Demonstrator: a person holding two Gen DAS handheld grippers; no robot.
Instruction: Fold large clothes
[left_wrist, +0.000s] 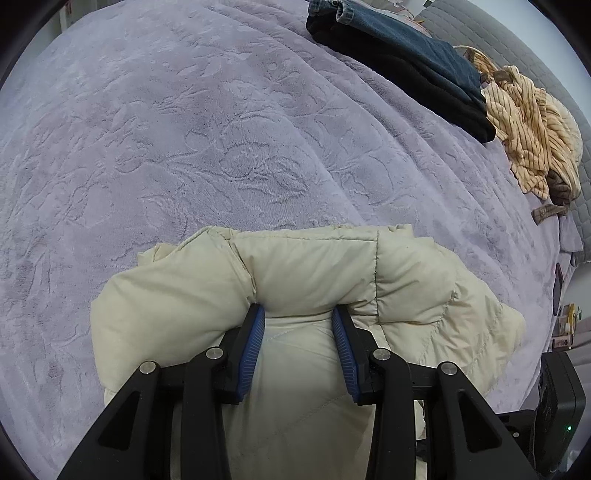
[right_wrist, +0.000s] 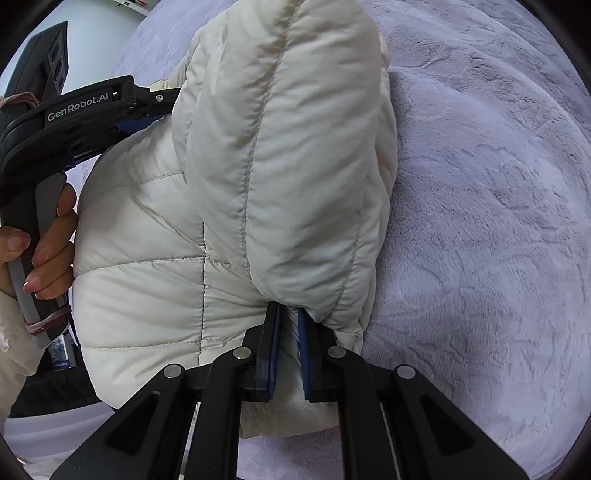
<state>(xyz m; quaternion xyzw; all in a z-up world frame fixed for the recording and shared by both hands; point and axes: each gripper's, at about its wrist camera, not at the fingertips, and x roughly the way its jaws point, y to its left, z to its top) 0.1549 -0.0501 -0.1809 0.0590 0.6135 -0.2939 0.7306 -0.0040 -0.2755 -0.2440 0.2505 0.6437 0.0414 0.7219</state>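
Note:
A cream quilted puffer jacket (left_wrist: 295, 280) is bunched up and held over the lilac embossed bedspread (left_wrist: 184, 129). My left gripper (left_wrist: 298, 314) has its jaws partly apart, clamped around a thick fold of the jacket. In the right wrist view the jacket (right_wrist: 280, 166) hangs in a long padded fold. My right gripper (right_wrist: 288, 314) is shut on a thin edge of it, with white fabric showing between the blue pads (right_wrist: 303, 354). The left gripper's body (right_wrist: 85, 110) shows at the upper left there, with its tips buried in the jacket.
A folded stack of dark jeans and black cloth (left_wrist: 399, 62) lies at the far right of the bed. A crumpled tan striped garment (left_wrist: 532, 129) lies beside it. A grey quilted headboard (left_wrist: 517, 40) stands behind. The person's hand (right_wrist: 44, 254) grips the left handle.

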